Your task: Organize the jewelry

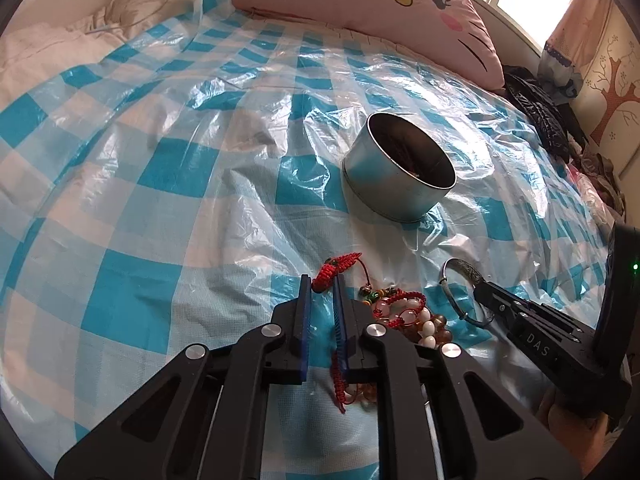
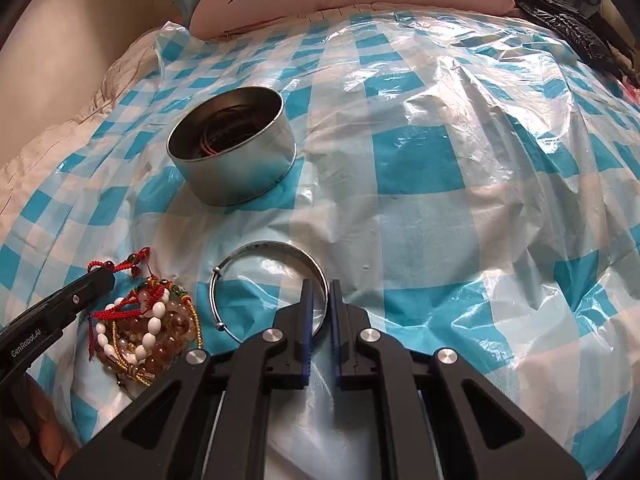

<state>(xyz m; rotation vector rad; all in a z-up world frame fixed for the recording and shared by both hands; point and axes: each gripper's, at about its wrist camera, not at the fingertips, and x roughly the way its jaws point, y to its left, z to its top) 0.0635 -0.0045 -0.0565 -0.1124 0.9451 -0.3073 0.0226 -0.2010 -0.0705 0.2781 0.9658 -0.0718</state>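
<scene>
A round metal tin [image 1: 394,168] stands open on the checked plastic sheet; it also shows in the right wrist view [image 2: 232,148] with dark items inside. My left gripper [image 1: 322,286] is shut on a red braided cord bracelet [image 1: 334,268], which lies beside a heap of beaded bracelets [image 1: 404,316]. The heap also shows in the right wrist view [image 2: 148,328]. My right gripper [image 2: 319,288] is shut on the rim of a thin silver bangle [image 2: 256,250] lying on the sheet. The bangle shows in the left wrist view [image 1: 464,272] too.
A blue and white checked plastic sheet [image 2: 440,200] covers the bed. A pink cat-face pillow [image 1: 360,0] lies at the far edge. Dark clothes [image 1: 540,116] are piled at the far right. White bedding [image 1: 60,40] lies at the left.
</scene>
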